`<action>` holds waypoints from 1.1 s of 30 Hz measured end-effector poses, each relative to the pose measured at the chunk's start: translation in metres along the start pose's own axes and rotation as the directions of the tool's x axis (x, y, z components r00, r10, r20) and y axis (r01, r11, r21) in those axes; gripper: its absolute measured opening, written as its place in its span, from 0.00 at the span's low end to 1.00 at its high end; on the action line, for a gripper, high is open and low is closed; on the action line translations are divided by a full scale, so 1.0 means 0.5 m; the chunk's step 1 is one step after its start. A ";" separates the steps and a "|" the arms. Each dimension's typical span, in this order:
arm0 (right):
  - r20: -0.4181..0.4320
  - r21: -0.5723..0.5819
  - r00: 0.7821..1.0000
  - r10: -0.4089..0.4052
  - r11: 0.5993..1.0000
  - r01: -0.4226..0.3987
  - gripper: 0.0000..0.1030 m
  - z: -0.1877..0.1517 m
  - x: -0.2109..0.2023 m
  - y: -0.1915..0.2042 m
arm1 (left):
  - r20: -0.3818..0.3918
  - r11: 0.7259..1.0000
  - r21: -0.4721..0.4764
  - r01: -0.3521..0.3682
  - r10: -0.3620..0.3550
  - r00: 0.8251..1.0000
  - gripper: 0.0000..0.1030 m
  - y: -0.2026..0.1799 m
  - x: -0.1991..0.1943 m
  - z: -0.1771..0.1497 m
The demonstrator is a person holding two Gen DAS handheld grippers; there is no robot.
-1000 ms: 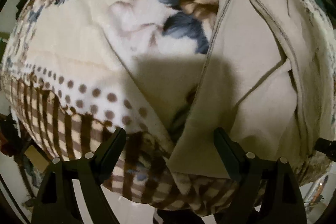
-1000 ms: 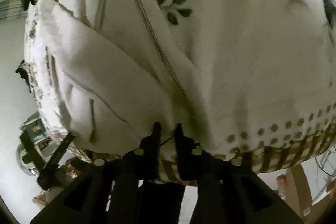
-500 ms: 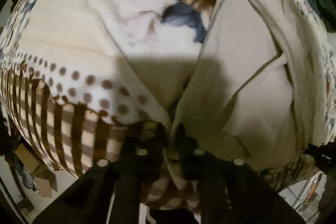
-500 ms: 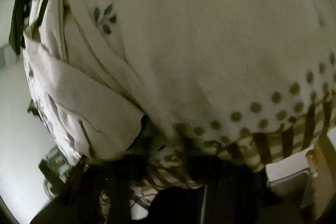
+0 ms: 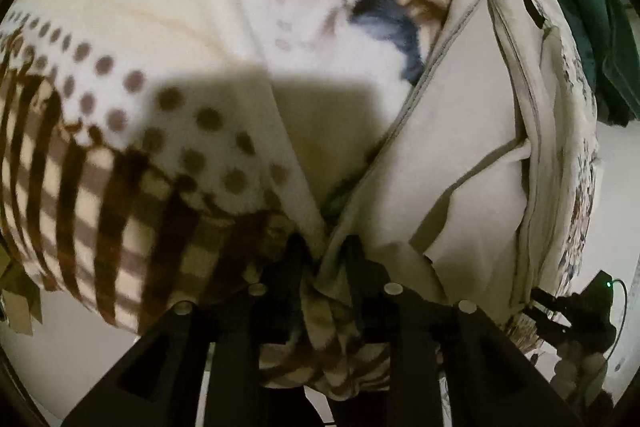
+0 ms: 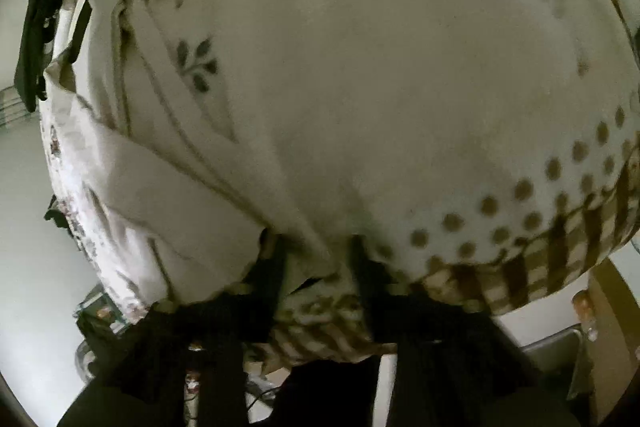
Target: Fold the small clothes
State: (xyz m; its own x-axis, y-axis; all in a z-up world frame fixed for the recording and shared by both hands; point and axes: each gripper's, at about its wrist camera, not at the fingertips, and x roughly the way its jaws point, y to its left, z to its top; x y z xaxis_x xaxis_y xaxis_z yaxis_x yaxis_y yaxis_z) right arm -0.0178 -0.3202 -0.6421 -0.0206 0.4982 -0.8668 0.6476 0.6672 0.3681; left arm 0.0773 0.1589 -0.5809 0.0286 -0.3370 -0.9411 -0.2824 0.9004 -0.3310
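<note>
Beige garment point(image 5: 452, 155) lies on a floral blanket point(image 5: 168, 27) with brown dots and checks along its near edge, pale floor below. Left gripper point(image 5: 326, 251) is pinched narrow on the garment's near corner at that edge. Right gripper point(image 6: 316, 247) stands partly apart, garment point(image 6: 168, 195) fabric between its fingers. No writing is legible.

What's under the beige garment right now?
The beige garment lies on the floral blanket, whose dotted, striped border shows beside it. The left gripper pinches its near corner. Anything beneath the blanket is hidden.
</note>
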 end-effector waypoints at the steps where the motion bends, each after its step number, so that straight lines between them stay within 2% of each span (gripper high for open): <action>1: -0.017 0.008 1.000 0.012 1.000 -0.012 0.38 0.004 0.008 -0.010 | 0.009 1.000 0.014 -0.005 0.005 1.000 0.19 0.001 -0.004 -0.003; 3: -0.008 0.015 1.000 0.031 0.999 -0.030 0.37 0.003 0.010 -0.017 | 0.033 0.999 0.032 -0.018 0.017 0.999 0.18 -0.002 -0.013 -0.014; 4: 0.003 0.013 0.999 0.037 0.999 -0.037 0.30 0.001 0.006 -0.018 | 0.040 0.999 0.040 -0.027 0.026 0.999 0.10 -0.009 -0.016 -0.025; 5: 0.009 0.011 0.999 0.054 0.998 -0.054 0.09 -0.002 0.002 -0.017 | 0.047 0.998 0.045 -0.040 0.038 0.998 0.07 -0.019 -0.020 -0.032; 6: 0.006 0.013 0.998 0.066 0.998 -0.066 0.06 -0.008 0.004 -0.006 | 0.053 0.997 0.050 -0.052 0.049 0.997 0.06 -0.019 -0.032 -0.037; 9: 0.008 0.011 0.996 0.094 0.996 -0.094 0.06 -0.032 -0.012 0.016 | 0.055 0.999 0.023 -0.046 0.045 0.997 0.05 -0.015 -0.056 -0.036; 13: 0.014 -0.008 0.990 0.139 0.990 -0.139 0.05 -0.036 -0.068 0.050 | 0.049 0.998 -0.058 0.012 -0.009 0.999 0.01 0.003 -0.119 -0.033; 15: 0.024 -0.021 0.986 0.164 0.986 -0.164 0.05 -0.031 -0.103 0.065 | 0.077 0.995 -0.084 0.055 -0.048 0.996 0.01 0.001 -0.156 -0.028; 21: 0.092 -0.066 0.966 0.243 0.969 -0.238 0.05 0.024 -0.194 0.110 | 0.194 0.992 -0.034 0.125 -0.116 0.974 0.01 -0.059 -0.224 0.068; 24: 0.131 -0.085 0.957 0.258 0.965 -0.248 0.05 0.070 -0.204 0.157 | 0.245 0.989 -0.006 0.150 -0.144 0.959 0.01 -0.106 -0.212 0.140; 28: 0.202 -0.146 0.948 0.247 0.964 -0.220 0.05 0.170 -0.202 0.237 | 0.317 0.988 0.034 0.148 -0.151 0.936 0.01 -0.167 -0.176 0.259; 30: 0.235 -0.168 0.944 0.233 0.966 -0.196 0.05 0.223 -0.189 0.276 | 0.306 0.986 0.042 0.163 -0.168 0.937 0.03 -0.173 -0.157 0.304; 32: 0.216 -0.189 0.946 0.242 0.961 -0.203 0.07 0.268 -0.171 0.303 | 0.277 0.986 0.016 0.163 -0.161 0.947 0.04 -0.175 -0.128 0.350; 33: 0.200 -0.192 0.948 0.246 0.959 -0.208 0.08 0.288 -0.165 0.311 | 0.259 0.980 -0.011 0.201 -0.191 0.947 0.04 -0.166 -0.115 0.370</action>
State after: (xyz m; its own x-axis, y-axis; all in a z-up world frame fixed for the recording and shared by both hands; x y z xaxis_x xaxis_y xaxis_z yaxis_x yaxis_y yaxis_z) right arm 0.1943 -0.3372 -0.5619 0.2925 0.5256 -0.7989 0.4791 0.6425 0.5981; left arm 0.2767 0.1546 -0.5121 0.3295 -0.4201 -0.8455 -0.2816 0.8111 -0.5127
